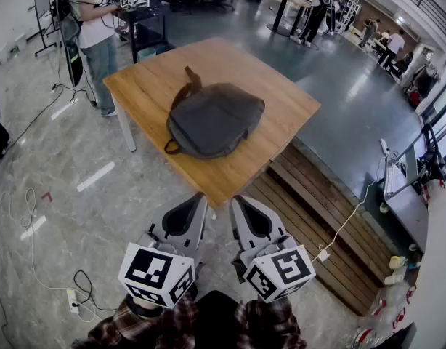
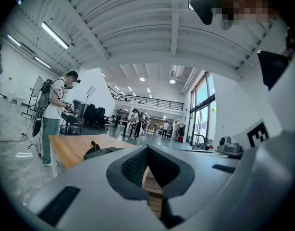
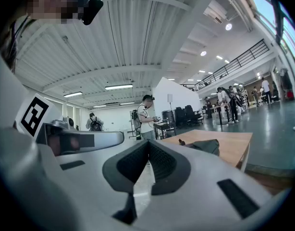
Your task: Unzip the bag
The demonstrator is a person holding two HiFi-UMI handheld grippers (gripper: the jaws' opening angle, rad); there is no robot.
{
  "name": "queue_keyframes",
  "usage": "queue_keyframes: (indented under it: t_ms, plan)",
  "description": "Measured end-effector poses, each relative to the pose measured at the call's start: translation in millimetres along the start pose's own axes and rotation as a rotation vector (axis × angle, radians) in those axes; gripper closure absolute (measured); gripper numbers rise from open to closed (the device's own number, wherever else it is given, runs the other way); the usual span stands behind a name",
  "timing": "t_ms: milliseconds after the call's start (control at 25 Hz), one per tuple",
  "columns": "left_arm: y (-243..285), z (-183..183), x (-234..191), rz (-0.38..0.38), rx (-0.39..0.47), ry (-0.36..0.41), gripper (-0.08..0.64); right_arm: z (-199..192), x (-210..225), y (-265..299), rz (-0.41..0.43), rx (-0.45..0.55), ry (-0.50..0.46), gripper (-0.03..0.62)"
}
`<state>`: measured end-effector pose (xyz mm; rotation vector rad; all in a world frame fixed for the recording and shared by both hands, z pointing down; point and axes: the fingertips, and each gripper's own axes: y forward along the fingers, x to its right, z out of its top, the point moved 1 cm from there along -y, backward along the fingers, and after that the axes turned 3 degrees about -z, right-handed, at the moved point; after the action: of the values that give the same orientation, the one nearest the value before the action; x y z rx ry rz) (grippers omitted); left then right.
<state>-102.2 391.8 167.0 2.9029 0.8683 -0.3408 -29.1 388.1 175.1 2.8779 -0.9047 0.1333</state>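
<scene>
Grey fabric bag [image 1: 212,118] lies flat mid-way on the wooden table [image 1: 147,86], well ahead of the left gripper [image 1: 201,197] and right gripper [image 1: 236,201], both held low with jaws closed on nothing, apparently readied for the reach.

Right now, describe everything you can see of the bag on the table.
The bag is a dark grey backpack, cloth by its look, lying flat near the middle of the wooden table. Its carry handle points to the far side, and a strap loop sticks out at the near left corner. It looks closed, though it is too small to be sure. Only the table touches it; the left gripper and right gripper are short of the table, both shut.
</scene>
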Motion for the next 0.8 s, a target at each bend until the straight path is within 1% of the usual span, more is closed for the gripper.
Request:
queue_keyframes:
  t_ms: [120,320,560,800]
  plan:
    - [15,5,-25,-0.013,-0.001,-0.006,0.554,0,3,27,-0.011,-0.005,0.002,0.581]
    - [46,1,-53,-0.029,-0.045,-0.021,0.553,-4,22,63,-0.043,-0.032,0.027,0.581]
    - [95,-10,-86,-0.022,-0.077,-0.042,0.554,-18,59,109,-0.053,-0.078,0.036,0.581]
    - [163,0,-112,0.003,-0.062,-0.041,0.554,-5,113,160,-0.034,-0.079,0.025,0.581]
